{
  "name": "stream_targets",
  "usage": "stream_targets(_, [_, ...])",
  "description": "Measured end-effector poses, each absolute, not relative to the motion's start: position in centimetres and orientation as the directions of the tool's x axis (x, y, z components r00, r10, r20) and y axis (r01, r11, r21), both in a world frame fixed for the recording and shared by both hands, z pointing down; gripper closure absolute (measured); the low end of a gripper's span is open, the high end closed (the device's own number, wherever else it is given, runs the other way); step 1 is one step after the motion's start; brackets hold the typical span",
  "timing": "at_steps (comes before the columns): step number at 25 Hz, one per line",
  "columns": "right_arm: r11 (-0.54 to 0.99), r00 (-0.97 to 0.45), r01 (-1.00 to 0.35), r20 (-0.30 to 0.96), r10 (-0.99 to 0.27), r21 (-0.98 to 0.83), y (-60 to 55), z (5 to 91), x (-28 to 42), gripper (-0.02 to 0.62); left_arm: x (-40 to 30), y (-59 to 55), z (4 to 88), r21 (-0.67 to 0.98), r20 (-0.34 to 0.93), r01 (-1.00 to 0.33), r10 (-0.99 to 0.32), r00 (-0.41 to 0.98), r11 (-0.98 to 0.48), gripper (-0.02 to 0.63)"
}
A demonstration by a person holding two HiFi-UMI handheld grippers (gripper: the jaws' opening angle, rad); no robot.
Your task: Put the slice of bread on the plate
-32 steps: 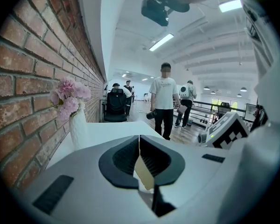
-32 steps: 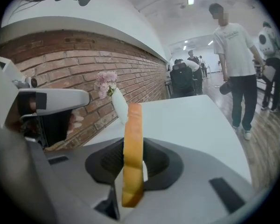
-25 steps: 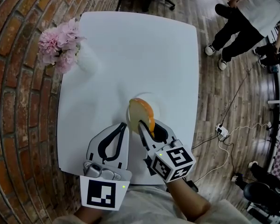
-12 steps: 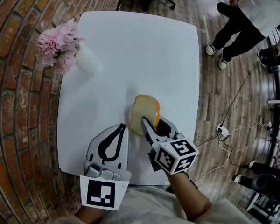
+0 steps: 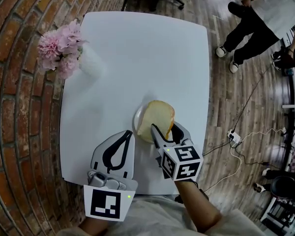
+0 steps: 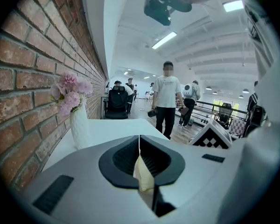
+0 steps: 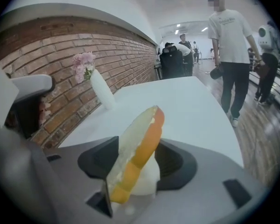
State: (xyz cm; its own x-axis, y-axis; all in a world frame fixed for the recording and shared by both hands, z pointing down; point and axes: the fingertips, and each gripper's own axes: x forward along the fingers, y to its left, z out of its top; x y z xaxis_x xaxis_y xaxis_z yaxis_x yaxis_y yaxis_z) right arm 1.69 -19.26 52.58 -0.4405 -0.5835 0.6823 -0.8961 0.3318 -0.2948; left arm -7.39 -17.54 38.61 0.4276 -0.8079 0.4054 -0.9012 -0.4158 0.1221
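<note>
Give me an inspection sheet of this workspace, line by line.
Surface: white table, set against a brick wall.
Job's things: bread stands tilted over the plate, not yet flat.
Clutter: vase of pink flowers at the far left corner.
Grippers: left gripper shut, nothing held, over the table's near edge; right gripper jaws opening, bread between them.
Cables: power strip with a white lead on the floor, right of the table.
Surroundings: wooden floor; a person standing at the far right.
</note>
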Motion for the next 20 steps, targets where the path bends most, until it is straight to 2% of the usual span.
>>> stream_targets(2, [0.324,-0.424,-0.903,0.704,-0.569,-0.281,-19.1,53.1,1.8,0.296,-7.4,-17.5,38.6,0.127,0.403,-0.902,-0.809,0.428,-0.414,0.591])
stream_targets(11, [0.262,-0.318,-0.944,0.773,-0.55,-0.203,-18.4,54.7,2.9,0.162,-7.7,-16.9,38.5,0.123,0.402,-0.9,-0.809,0.429,-0.417,0.591])
stream_targets(20, [0.237,-0.288,-0.956,0.716,-0.636,-0.174,-19.2,52.5,3.3,0.15,-7.9,-16.6,38.2,0.123,0.394,-0.899,-0.811,0.433,-0.421,0.591])
